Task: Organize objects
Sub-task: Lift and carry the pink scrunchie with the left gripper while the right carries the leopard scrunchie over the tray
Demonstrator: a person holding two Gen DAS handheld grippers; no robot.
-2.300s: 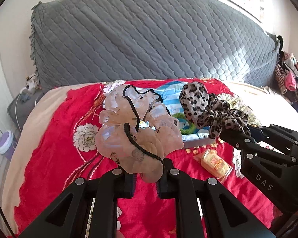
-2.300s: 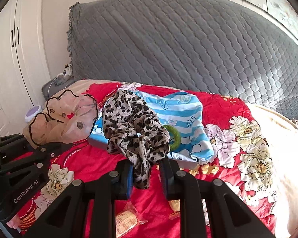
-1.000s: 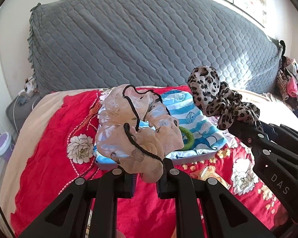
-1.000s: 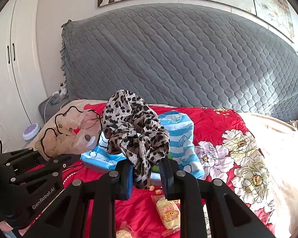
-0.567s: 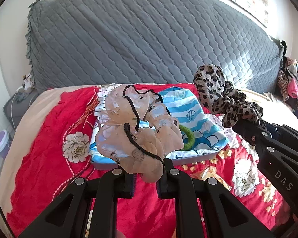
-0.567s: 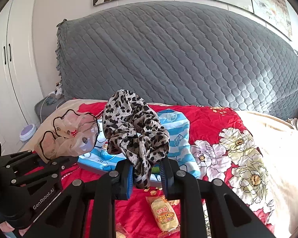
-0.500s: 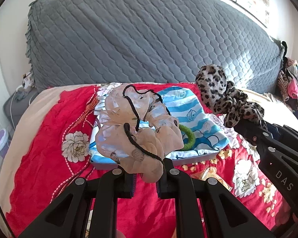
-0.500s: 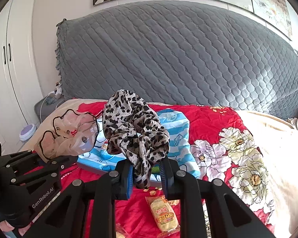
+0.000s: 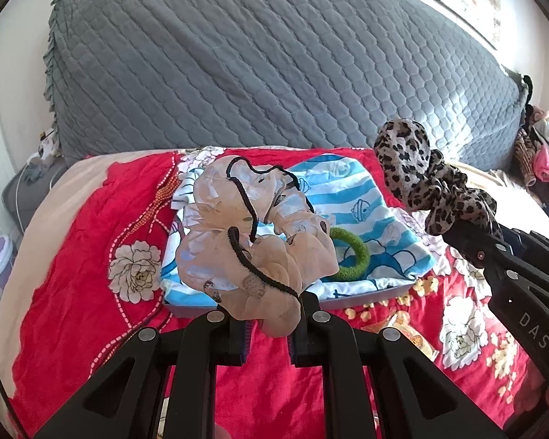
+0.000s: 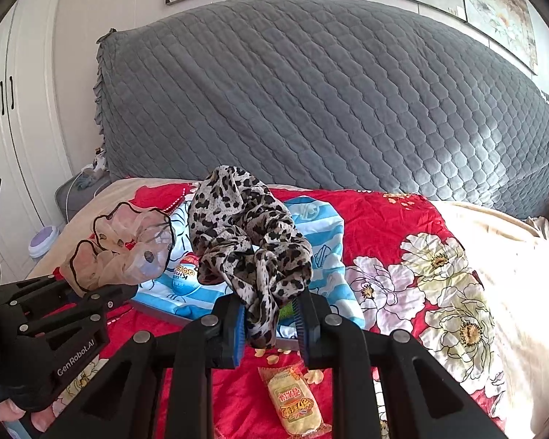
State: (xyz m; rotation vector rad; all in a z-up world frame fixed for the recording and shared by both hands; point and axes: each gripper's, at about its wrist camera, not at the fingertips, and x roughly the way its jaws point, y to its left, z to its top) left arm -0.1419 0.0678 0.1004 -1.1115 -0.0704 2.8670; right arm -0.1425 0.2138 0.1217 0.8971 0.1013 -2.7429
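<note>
Two grips: you hold one scrunchie in each gripper above the bed, and neither is set down yet.
Left gripper (image 9: pixel 267 323): your jaws are pinched tight on the peach scrunchie (image 9: pixel 254 241), a sheer one with black edging, which stands up from the fingertips over the near left part of the striped tray.
Striped tray (image 9: pixel 362 294): a flat tray lined in blue-and-white cloth, lying on the red floral blanket (image 9: pixel 73 256) toward the head of the bed, in front of the grey quilted headboard (image 9: pixel 274 66).
Already in the tray: a green hair ring (image 9: pixel 351 256) near the tray's front edge, and in the right wrist view a blue-and-white egg-shaped packet (image 10: pixel 186 276) by its left side.
Right gripper (image 10: pixel 269 323): your jaws are narrow and clamped on the leopard scrunchie (image 10: pixel 249 241), which hangs over the tray's front right part.
Loose on the blanket: a yellow snack packet (image 10: pixel 294 400) lies just in front of the tray's front edge, below your right gripper.
Step in hand: by my reading, you are carrying both scrunchies to the tray to join the green ring.
Next move: lower each gripper over a bare patch of striped cloth, clear of the ring and the egg packet, then release; the soft fabric may cling to the pads.
</note>
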